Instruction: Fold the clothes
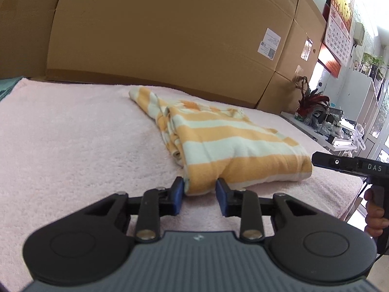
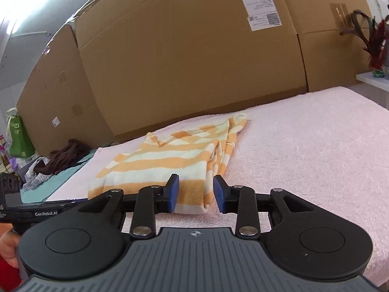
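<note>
A striped garment (image 1: 233,146), orange and pale, is shown lying folded on a pink towel (image 1: 73,133) that covers the work surface. The garment is placed toward the middle of the towel, with its near hem facing both cameras and its far end bunched toward a wall of cardboard boxes (image 1: 170,31). In the left wrist view, the left gripper (image 1: 199,196) is held low at the near left corner of the garment; its jaws are parted to a moderate gap, and the corner is seen lying between the blue pads (image 1: 178,194), the left pad standing just beside the cloth edge. Whether either pad actually touches the fabric cannot be settled from this angle, but no clamping is seen. In the right wrist view, the right gripper (image 2: 196,193) is held likewise at the near right corner of the garment (image 2: 170,155), its jaws parted about as far, with the striped hem lying between the pads and not pinched. The right gripper's body (image 1: 350,168) and the hand (image 1: 375,219) holding it are seen at the right edge of the left wrist view. Dark clothes (image 2: 65,155) are seen heaped beyond the towel's far left end, and a calendar (image 1: 339,24) hangs at upper right.
</note>
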A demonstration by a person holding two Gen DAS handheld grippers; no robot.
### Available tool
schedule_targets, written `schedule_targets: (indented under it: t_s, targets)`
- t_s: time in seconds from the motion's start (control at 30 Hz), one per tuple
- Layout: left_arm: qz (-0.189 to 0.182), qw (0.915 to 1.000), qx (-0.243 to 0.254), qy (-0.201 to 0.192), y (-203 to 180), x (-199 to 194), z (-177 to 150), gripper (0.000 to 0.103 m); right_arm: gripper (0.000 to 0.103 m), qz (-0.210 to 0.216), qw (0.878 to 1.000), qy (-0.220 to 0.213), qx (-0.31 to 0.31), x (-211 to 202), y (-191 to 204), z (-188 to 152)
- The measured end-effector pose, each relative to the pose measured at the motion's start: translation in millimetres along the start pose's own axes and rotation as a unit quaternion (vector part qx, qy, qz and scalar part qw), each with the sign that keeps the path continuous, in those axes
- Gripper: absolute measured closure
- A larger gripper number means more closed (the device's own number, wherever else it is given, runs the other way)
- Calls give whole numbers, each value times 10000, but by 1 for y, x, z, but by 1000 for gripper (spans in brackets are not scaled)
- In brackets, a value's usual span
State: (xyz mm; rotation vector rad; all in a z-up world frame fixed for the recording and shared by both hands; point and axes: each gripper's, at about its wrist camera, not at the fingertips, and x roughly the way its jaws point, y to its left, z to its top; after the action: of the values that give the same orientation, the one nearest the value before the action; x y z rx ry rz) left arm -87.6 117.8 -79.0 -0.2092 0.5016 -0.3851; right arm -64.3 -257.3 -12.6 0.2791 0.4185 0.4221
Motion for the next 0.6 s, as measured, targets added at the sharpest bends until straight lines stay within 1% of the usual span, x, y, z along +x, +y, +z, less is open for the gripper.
schedule_targets:
  t_s: [0.07,0.13,0.17,0.2,0.23,0.3,0.37,0.47,0.53,0.57,0.6]
  targets:
    - [-15,10000,-3,-5,1,0,0,69,69,12,9999,119,13,9,-1,-3]
    - [-30,10000,-5,-10,2,-1,0,69,71,-24,9995,252,182,23,-5,-8]
    - [-37,10000,-6,-12,2,-1,0,69,73,-1,9994,249,244,24,-5,-8]
    - [-45,10000,-8,-14,2,-1,0,69,84,37,9993,235,296,23,-5,-8]
    - [-52,10000,-9,-17,3,-1,0,69,85,158,9990,174,382,19,-6,-6]
    - [-67,10000,-11,-22,4,-1,0,69,86,462,9973,45,574,12,-10,-1]
    - [-82,10000,-14,-26,4,-1,0,69,86,652,9940,145,863,13,-21,1]
    - [-113,9999,95,-13,3,-2,0,69,86,609,9892,429,1266,22,-37,-7]
    - [-152,9998,108,29,5,-4,1,71,84,640,9863,463,1448,21,-41,-6]
    - [-148,9998,119,66,6,-6,2,71,75,593,9863,422,1479,18,-42,-6]
    - [-88,9998,149,88,6,-10,3,71,65,441,9896,287,1340,14,-38,-4]
